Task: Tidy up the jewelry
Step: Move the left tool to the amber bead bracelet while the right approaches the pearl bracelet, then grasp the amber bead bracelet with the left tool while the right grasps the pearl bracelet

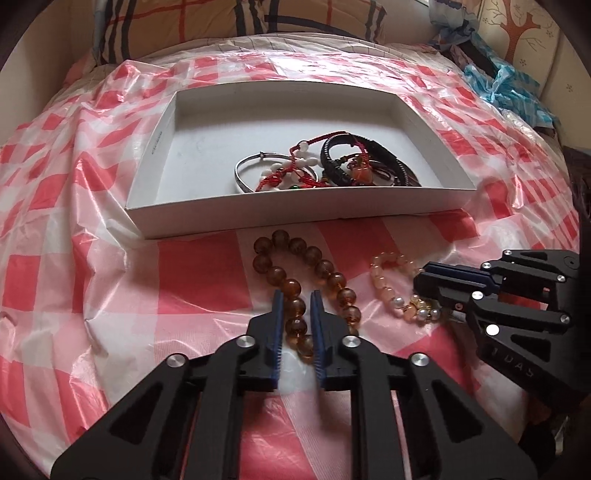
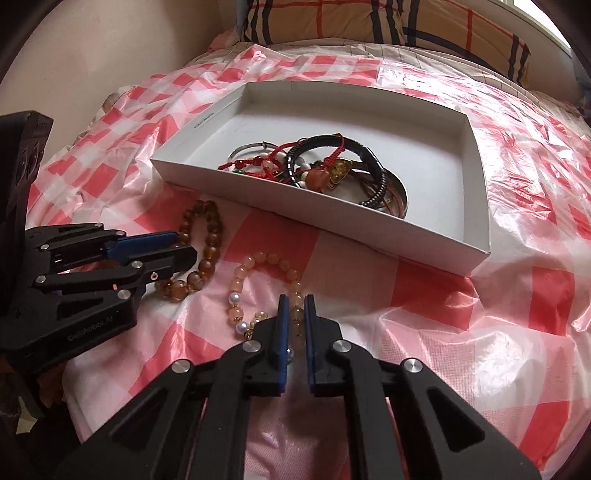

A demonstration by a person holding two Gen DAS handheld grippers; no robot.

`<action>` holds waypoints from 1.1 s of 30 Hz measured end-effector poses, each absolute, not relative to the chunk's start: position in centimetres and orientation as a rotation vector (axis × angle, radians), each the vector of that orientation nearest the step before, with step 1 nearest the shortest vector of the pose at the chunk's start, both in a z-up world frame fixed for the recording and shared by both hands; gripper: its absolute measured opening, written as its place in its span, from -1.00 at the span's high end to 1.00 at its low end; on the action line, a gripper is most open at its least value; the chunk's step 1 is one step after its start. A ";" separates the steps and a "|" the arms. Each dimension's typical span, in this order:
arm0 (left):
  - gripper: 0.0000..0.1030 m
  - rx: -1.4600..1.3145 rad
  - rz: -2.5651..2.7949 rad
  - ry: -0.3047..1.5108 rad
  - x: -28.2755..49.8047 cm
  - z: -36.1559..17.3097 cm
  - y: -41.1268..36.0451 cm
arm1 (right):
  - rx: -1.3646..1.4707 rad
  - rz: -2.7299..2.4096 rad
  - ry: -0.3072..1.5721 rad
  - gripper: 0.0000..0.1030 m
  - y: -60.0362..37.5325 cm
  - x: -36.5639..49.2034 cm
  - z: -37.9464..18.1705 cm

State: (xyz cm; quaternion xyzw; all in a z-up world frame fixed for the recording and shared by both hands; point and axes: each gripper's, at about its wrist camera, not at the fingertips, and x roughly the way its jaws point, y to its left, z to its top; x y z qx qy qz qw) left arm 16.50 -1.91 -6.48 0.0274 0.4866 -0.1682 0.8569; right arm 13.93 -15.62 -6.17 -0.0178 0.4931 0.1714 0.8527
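A brown bead bracelet [image 1: 314, 254] lies on the red-checked sheet in front of a white shallow box [image 1: 258, 218]. My left gripper [image 1: 297, 306] is shut on the near side of its loop, with beads pinched between the blue pads. To the right lies a pale pink bead bracelet [image 2: 258, 258] with pearl beads. My right gripper [image 2: 296, 306] is shut on its near edge. From the right wrist view, the left gripper [image 2: 184, 247] shows side-on over the brown bracelet [image 2: 212, 236]. The box [image 2: 332, 229] holds a silver bangle [image 1: 243, 173], red cord bracelets [image 1: 295, 173] and black bracelets [image 1: 343, 147].
A crinkled red-and-white checked plastic sheet [image 1: 110, 258] covers the bed. A plaid pillow [image 1: 221, 18] lies behind the box. Blue plastic wrapping [image 1: 509, 88] and dark clutter sit at the far right. The left half of the box floor is bare.
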 end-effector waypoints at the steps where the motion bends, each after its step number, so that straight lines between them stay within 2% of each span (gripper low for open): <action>1: 0.79 0.045 -0.355 1.016 16.2 -6.2 -1.8 | -0.005 0.370 1.034 0.83 -16.1 13.7 -5.8; 5: 0.79 -0.051 -0.384 0.958 15.0 -3.9 -0.4 | 0.301 0.447 1.014 0.83 -19.6 13.3 -4.1; 9: 0.79 -0.118 -0.402 0.889 13.6 -1.1 0.7 | 0.479 0.500 0.961 0.83 -21.4 12.4 -2.3; 20: 0.84 -0.181 -0.459 0.705 9.8 6.3 1.5 | 0.625 0.546 0.788 0.83 -23.0 9.4 3.3; 25: 0.82 -0.095 -0.422 0.745 9.8 5.8 1.1 | 0.620 0.533 0.762 0.83 -23.4 8.7 4.3; 26: 0.78 -0.056 -0.390 0.766 10.1 5.1 1.1 | 0.623 0.532 0.764 0.83 -23.5 8.6 4.1; 28: 0.32 0.022 -0.353 0.829 11.2 2.7 0.9 | 0.631 0.531 0.773 0.83 -23.5 8.7 3.6; 30: 0.11 0.049 -0.304 0.890 12.6 0.1 1.0 | 0.641 0.534 0.785 0.83 -23.5 8.9 2.9; 33: 0.10 0.111 -0.282 0.952 14.3 -3.2 0.4 | 0.648 0.533 0.805 0.83 -23.2 9.3 1.9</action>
